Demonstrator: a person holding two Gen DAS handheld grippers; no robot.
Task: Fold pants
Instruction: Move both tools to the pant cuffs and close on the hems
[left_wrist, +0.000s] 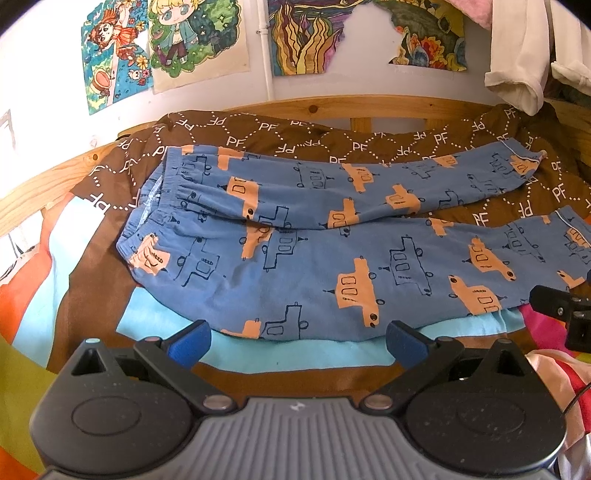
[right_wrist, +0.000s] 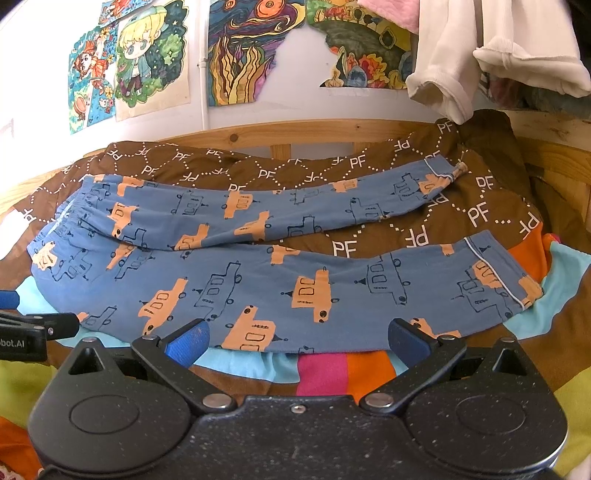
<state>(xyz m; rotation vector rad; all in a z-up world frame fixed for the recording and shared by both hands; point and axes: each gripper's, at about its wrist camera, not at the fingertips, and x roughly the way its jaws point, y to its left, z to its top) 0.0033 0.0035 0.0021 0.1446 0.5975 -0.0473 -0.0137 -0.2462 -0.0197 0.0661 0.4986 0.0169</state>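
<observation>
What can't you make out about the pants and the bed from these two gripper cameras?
- Left wrist view: the near leg's cuff on the pants runs off the right edge, partly behind the right gripper.
- Both views: the pants' underside and the blanket beneath them are covered by the fabric.
- Right wrist view: the left gripper is cut by the left edge.
- Both views: the hanging white clothes are cut off by the top edge.

Pants (left_wrist: 303, 258) blue, orange vehicle print; blanket (left_wrist: 280, 136) brown, white "PF".
</observation>
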